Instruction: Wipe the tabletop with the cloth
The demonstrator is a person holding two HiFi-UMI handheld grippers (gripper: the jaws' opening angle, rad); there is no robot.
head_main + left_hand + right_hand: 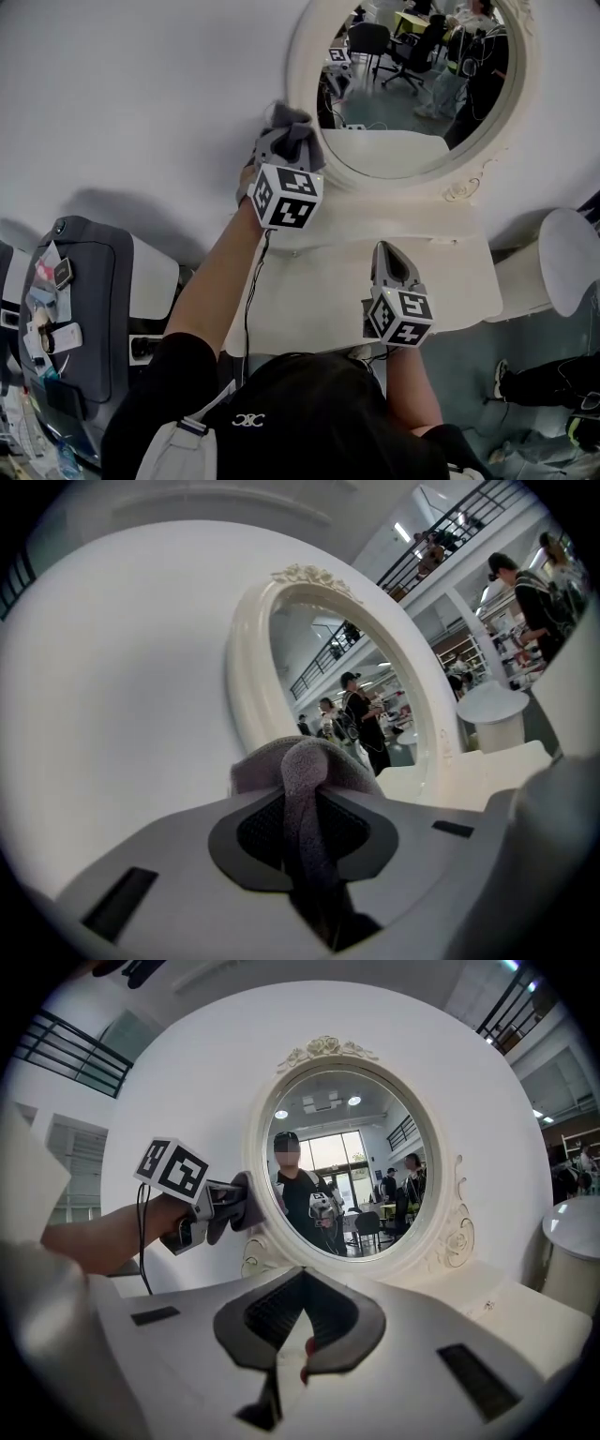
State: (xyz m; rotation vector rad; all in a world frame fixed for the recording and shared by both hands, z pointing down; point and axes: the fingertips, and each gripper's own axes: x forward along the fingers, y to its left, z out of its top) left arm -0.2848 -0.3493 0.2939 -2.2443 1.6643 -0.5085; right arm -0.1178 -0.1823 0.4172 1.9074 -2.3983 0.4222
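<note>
A grey cloth (294, 129) is pinched in my left gripper (284, 142), which is shut on it and holds it against the left rim of the oval mirror (412, 84), above the white tabletop (319, 291). In the left gripper view the cloth (302, 761) bulges out between the jaws of the left gripper (306, 829), with the mirror frame (246, 677) close ahead. My right gripper (387, 255) hovers over the tabletop's middle, shut and empty. The right gripper view shows its own jaws meeting (300, 1324), and the left gripper (223, 1209) with the cloth (237, 1202) at the mirror's left edge.
The white wall (141, 94) rises behind the dressing table. A round white stool (569, 262) stands to the right. A grey chair with small items (80, 309) is at the left. A person's legs (544, 384) show at the lower right.
</note>
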